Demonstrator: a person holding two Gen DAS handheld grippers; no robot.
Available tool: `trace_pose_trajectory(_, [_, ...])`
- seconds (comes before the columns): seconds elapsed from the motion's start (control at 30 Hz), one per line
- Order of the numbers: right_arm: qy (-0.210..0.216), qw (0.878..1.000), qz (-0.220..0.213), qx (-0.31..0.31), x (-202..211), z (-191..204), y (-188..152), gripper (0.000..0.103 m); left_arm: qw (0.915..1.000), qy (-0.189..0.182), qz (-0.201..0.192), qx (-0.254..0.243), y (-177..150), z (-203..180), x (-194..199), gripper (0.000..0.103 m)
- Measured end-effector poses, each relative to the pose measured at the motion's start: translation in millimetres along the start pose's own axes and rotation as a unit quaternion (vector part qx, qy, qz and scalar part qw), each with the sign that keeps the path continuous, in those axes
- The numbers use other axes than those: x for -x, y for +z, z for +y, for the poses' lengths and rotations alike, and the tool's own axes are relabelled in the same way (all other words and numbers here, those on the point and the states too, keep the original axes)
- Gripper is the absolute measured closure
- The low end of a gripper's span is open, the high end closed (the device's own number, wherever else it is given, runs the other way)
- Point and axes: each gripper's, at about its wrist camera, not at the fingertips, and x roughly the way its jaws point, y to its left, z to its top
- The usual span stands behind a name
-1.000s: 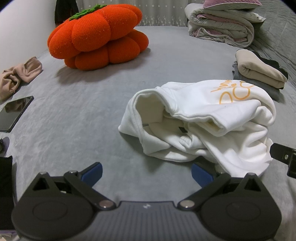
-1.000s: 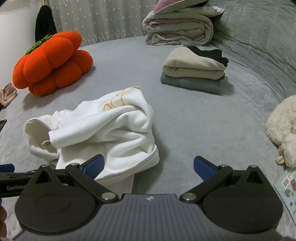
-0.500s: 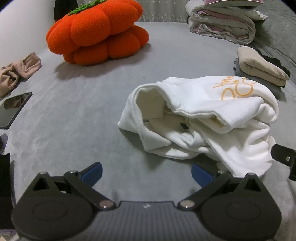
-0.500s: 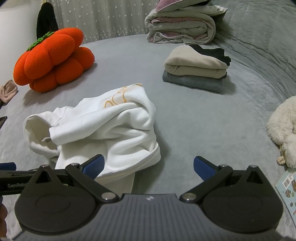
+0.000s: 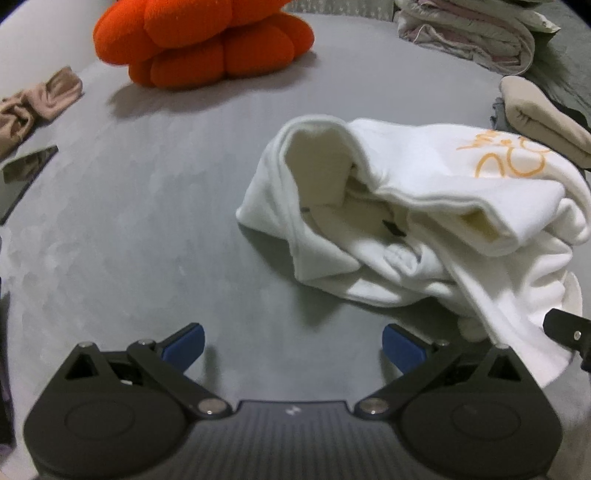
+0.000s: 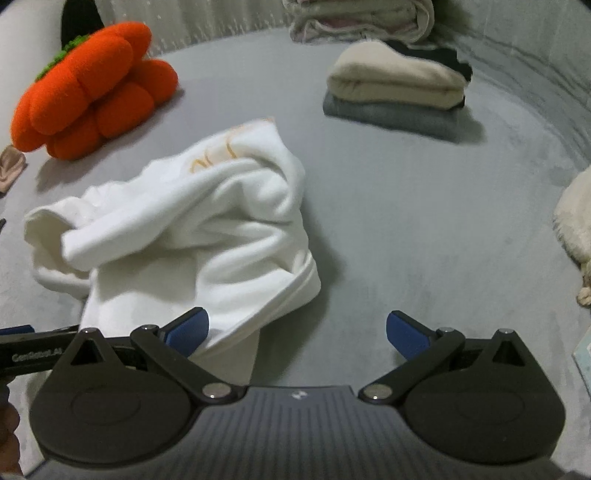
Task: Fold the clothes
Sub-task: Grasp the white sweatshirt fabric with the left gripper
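The left gripper (image 5: 293, 341) stood wide open, its blue fingertips (image 5: 184, 341) spread over bare grey bedcover (image 5: 147, 229) and holding nothing. The right gripper (image 6: 297, 332) was likewise spread apart and empty; its left blue pad (image 6: 188, 330) sat against the near hem of the white sweatshirt (image 6: 192, 229), while the other pad hung over open cover.

The sweatshirt lay crumpled in a heap in the middle of the bed, just ahead of both grippers, its hood or neck opening (image 5: 321, 162) gaping toward the left camera. An orange printed design (image 5: 509, 158) curled across its upper fold; the letters could not be read. In the right wrist view, the left gripper's arm at the frame's left edge bore white lettering (image 6: 35, 356) beginning "GenRobot", the rest blurred.

To the left of the sweatshirt the cover lay broad and free as far as an orange pumpkin cushion (image 5: 199, 40). To the right, open cover ran to a folded stack of clothes (image 6: 395, 88) and a fluffy cream toy (image 6: 576, 218) at the edge. A rolled quilt (image 5: 469, 33) sat at the far side.
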Motion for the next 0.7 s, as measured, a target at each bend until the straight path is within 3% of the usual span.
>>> trace_pose_trajectory(0.1, [-0.004, 1.0, 0.02, -0.001, -12.7, 0.7, 2.1, 0.0, 0.9997, -0.006, 0.021, 0.008, -1.3, 1.1, -11.9, 0.0])
trace_pose_trajectory(0.27, [-0.008, 0.999, 0.051, -0.001, -33.3, 2.6, 1.8, 0.0, 0.9999, 0.008, 0.002, -0.005, -9.3, -6.0, -14.2, 0.0])
trace_pose_trajectory(0.53, [-0.006, 0.999, 0.032, 0.037, -30.6, 4.5, -7.8, 0.0, 0.9984, 0.012, -0.055, -0.008, -27.9, -8.3, -13.5, 0.0])
trace_pose_trajectory(0.7, [0.003, 0.998, 0.012, 0.064, -25.3, 5.8, -14.6, 0.0, 0.9983, -0.001, -0.055, -0.018, -23.1, -3.4, -13.2, 0.0])
